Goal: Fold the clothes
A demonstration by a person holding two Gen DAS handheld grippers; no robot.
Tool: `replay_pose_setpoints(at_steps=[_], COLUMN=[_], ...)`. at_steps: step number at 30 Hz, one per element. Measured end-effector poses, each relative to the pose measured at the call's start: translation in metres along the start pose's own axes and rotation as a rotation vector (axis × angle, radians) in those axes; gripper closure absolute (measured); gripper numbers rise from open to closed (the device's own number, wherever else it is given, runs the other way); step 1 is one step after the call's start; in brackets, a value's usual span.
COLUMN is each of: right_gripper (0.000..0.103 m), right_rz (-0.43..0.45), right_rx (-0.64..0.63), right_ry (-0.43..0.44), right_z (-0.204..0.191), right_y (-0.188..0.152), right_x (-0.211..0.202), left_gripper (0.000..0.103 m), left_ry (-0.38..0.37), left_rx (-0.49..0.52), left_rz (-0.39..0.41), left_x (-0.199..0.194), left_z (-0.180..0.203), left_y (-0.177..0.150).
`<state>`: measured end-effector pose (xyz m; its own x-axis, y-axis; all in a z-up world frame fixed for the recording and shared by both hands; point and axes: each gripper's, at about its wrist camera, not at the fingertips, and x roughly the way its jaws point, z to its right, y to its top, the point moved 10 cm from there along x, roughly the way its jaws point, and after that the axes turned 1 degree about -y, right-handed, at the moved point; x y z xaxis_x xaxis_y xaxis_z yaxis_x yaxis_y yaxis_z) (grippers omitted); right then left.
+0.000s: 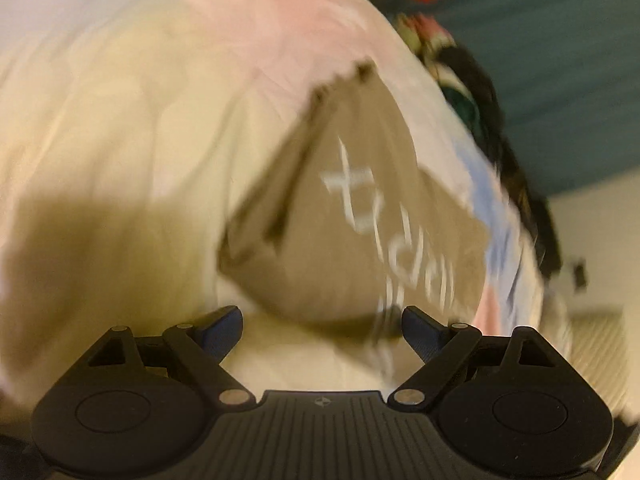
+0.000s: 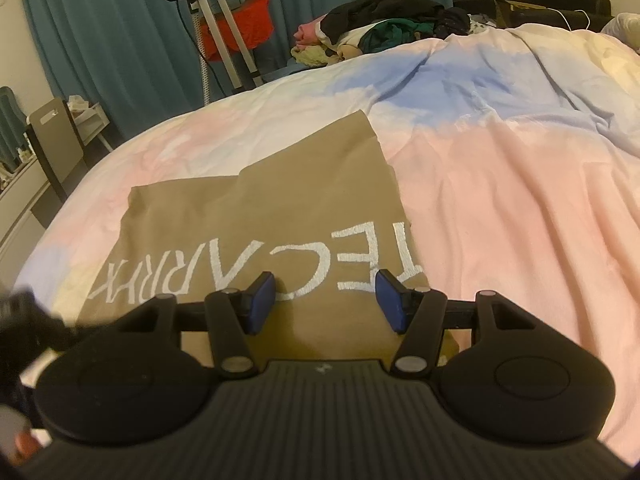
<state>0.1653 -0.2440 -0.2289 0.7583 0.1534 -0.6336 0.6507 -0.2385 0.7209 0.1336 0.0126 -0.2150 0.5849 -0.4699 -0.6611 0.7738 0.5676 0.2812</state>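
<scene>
just ahead of the right gripper [image 2: 326, 298], jaws apart and empty, lies the khaki white-lettered shirt [image 2: 256, 216] on the pastel bed [image 2: 520, 200], lengthwise away; left gripper [image 1: 322, 322], jaws wide, hovers at its edge.

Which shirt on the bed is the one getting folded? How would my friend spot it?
Look at the big bed with the pastel pink, blue and cream duvet. Near its front edge, right under the right gripper, a brown shirt lies flat and partly folded. It has big white letters stitched on it, unlike the dark jumbled clothes pile at the far side by the teal curtain.
</scene>
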Motion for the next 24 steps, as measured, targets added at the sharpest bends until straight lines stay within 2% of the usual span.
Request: replay_pose_setpoints(at_steps=[2, 6, 8, 9, 10, 12, 16, 17, 19, 20, 22, 24], right_gripper=[0.045, 0.045, 0.045, 0.045, 0.045, 0.045, 0.044, 0.041, 0.027, 0.012, 0.014, 0.013], right_rz=[0.001, 0.001, 0.0, -0.001, -0.001, -0.002, -0.009, -0.004, 0.021, 0.029, 0.016, -0.051], right_rx=[0.001, 0.012, 0.021, 0.024, 0.024, 0.025, 0.077, 0.111, 0.218, 0.297, 0.47, 0.615], right_ry=[-0.002, -0.002, 0.001, 0.003, 0.003, 0.001, -0.004, 0.014, 0.092, 0.155, 0.293, 0.408], right_z=[0.0, 0.001, 0.003, 0.003, 0.003, 0.003, 0.006, 0.006, 0.006, 0.006, 0.007, 0.005], right_y=[0.0, 0.0, 0.0, 0.0, 0.0, 0.0, 0.004, 0.007, 0.015, 0.017, 0.017, 0.006], right_x=[0.0, -0.001, -0.001, -0.001, 0.0, -0.001, -0.009, -0.015, -0.032, -0.04, -0.052, -0.054], left_gripper=[0.026, 0.028, 0.028, 0.03, 0.04, 0.044, 0.065, 0.067, 0.073, 0.074, 0.077, 0.079], left_ry=[-0.026, -0.118, -0.117, -0.092, -0.059, -0.037, -0.093, -0.1, -0.111, -0.115, -0.125, -0.14], left_rx=[-0.026, 0.008, 0.027, 0.034, 0.041, 0.006, -0.104, -0.111, -0.113, -0.111, -0.11, -0.117], left_rz=[0.052, 0.109, 0.085, 0.052, 0.012, -0.023, -0.005, 0.001, 0.013, 0.019, 0.031, 0.041], left_x=[-0.005, -0.019, -0.015, -0.008, 0.0, 0.011, 0.012, 0.012, 0.01, 0.01, 0.009, 0.007], left_z=[-0.001, 0.013, 0.015, 0.013, 0.01, 0.003, -0.002, -0.003, -0.002, -0.001, 0.001, 0.002], left_y=[0.01, 0.01, 0.004, 0.0, -0.005, -0.01, -0.003, -0.002, -0.002, -0.002, -0.001, 0.0])
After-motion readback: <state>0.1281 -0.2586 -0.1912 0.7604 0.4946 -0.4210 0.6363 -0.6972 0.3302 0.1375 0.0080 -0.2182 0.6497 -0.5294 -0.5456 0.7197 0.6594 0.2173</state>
